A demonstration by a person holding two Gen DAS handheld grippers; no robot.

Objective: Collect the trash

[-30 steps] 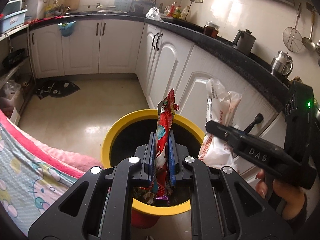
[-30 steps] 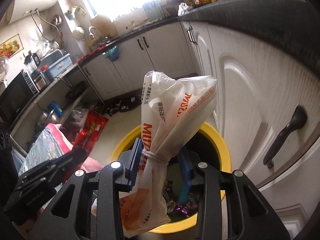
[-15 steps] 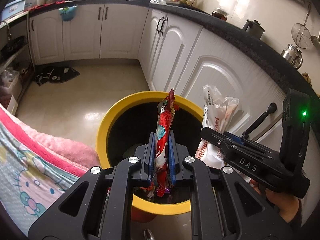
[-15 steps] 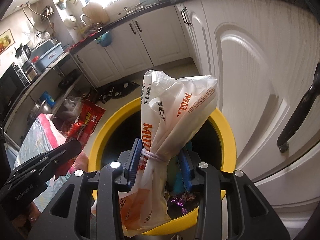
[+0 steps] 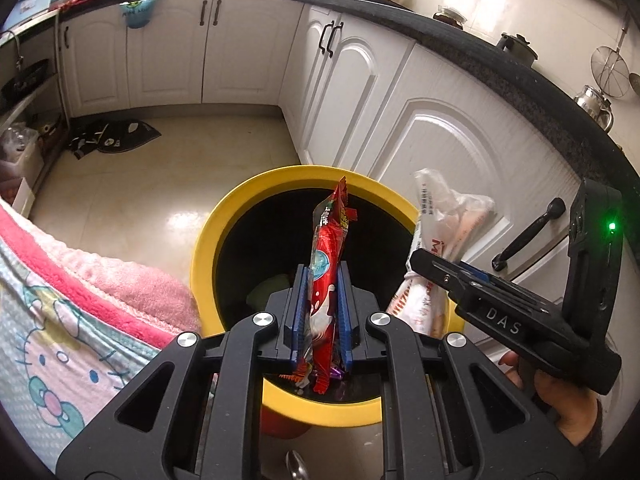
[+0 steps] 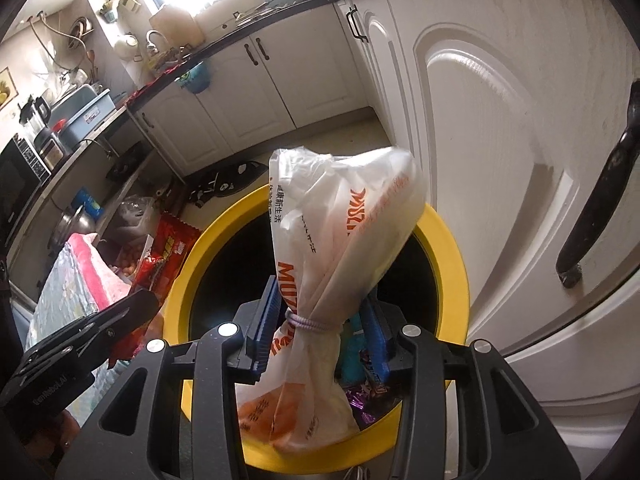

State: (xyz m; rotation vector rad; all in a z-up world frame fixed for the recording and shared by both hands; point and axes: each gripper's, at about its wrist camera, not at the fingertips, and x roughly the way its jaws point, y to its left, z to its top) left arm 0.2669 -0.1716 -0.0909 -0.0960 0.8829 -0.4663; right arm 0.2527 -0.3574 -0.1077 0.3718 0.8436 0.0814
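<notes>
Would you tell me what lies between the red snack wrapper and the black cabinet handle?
In the left wrist view, the white plastic bag stands between the red snack wrapper and the cabinet handle.

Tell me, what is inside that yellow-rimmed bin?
Inside the yellow-rimmed bin, purple shiny wrappers and something teal lie at the bottom, with a greenish lump on one side. The tied white plastic bag and red snack packet cover the rest.

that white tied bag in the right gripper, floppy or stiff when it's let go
Probably floppy: the white plastic bag is thin, crinkled film, cinched by a band. Likely light, since its top stands puffed above the right gripper. It should drop limply into the yellow bin.
</notes>
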